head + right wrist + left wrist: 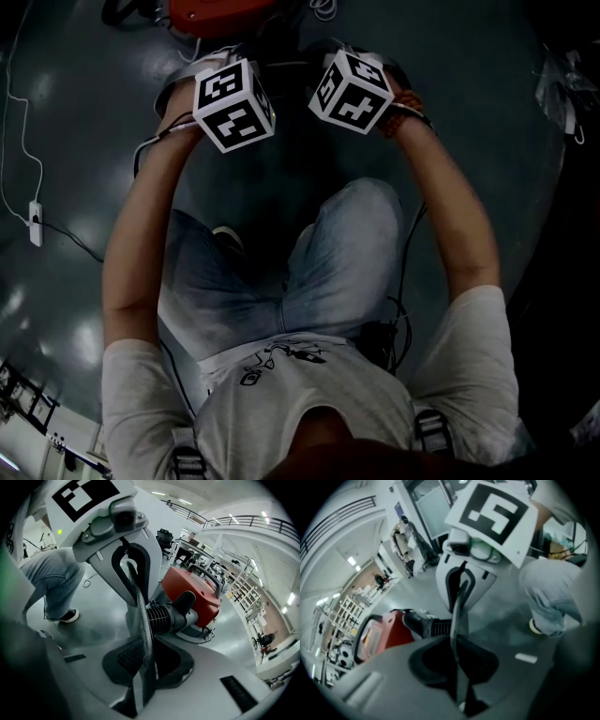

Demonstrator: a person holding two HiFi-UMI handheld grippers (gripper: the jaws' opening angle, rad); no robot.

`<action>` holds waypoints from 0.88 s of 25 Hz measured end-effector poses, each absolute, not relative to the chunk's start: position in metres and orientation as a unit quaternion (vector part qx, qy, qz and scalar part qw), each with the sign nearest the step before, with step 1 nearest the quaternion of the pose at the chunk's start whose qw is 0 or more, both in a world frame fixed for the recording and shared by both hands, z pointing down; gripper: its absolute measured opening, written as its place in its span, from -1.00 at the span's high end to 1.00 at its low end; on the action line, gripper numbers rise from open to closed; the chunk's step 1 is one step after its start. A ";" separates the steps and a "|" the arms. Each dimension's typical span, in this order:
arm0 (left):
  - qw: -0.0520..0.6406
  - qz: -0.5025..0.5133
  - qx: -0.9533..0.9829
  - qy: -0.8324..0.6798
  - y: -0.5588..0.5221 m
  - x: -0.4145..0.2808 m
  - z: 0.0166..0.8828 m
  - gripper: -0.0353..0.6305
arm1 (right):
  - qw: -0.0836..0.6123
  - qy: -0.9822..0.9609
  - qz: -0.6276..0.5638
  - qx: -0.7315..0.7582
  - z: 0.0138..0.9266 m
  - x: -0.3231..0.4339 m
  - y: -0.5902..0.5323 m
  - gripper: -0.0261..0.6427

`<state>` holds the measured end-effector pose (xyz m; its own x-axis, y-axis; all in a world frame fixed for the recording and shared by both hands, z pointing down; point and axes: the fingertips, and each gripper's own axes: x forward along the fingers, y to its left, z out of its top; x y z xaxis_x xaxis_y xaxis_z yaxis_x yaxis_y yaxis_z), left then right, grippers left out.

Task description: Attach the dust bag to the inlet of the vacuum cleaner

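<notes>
The red vacuum cleaner point(220, 14) lies on the floor just beyond both marker cubes point(234, 103). Its black ribbed inlet point(166, 616) juts toward me, and also shows as the inlet point(429, 625) beside the red body point(386, 632). The grey dust bag point(140, 620) hangs edge-on as a thin sheet, stretched between the two grippers. My left gripper point(458, 667) is shut on the bag's edge point(457, 634). My right gripper point(143, 667) is shut on the other side. Each gripper faces the other, close above the inlet.
A white power strip point(35, 223) with its cable lies on the floor at the left. The person's bent leg point(319, 272) and shoe point(69, 616) are close behind the grippers. Desks and a chair point(164, 538) stand further back, and shelving point(342, 620) lines the far side.
</notes>
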<state>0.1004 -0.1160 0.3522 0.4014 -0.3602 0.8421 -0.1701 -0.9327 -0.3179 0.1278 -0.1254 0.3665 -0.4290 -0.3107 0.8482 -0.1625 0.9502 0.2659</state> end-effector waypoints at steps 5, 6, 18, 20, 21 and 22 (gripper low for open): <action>0.069 -0.504 -0.845 0.165 -0.121 0.101 0.349 0.80 | 0.535 -0.830 -0.089 0.131 0.362 0.128 -0.133 0.78; 0.056 -0.494 -0.850 0.173 -0.121 0.099 0.349 0.80 | 0.543 -0.824 -0.103 0.126 0.359 0.127 -0.135 0.78; 0.028 -0.484 -0.859 0.166 -0.129 0.094 0.349 0.79 | 0.494 -0.861 -0.025 0.119 0.353 0.124 -0.139 0.78; 0.033 -0.487 -0.858 0.162 -0.130 0.097 0.349 0.79 | 0.493 -0.862 -0.023 0.118 0.355 0.127 -0.139 0.78; 0.042 -0.494 -0.854 0.158 -0.131 0.100 0.348 0.79 | 0.487 -0.865 -0.014 0.121 0.356 0.129 -0.139 0.78; 0.054 -0.503 -0.849 0.153 -0.133 0.103 0.346 0.78 | 0.479 -0.869 -0.003 0.127 0.358 0.133 -0.140 0.78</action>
<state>0.1030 -0.1333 0.3460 0.4483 -0.3137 0.8370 -0.2051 -0.9475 -0.2453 0.1326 -0.1395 0.3583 -0.5096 -0.2228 0.8311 -0.2168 0.9680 0.1266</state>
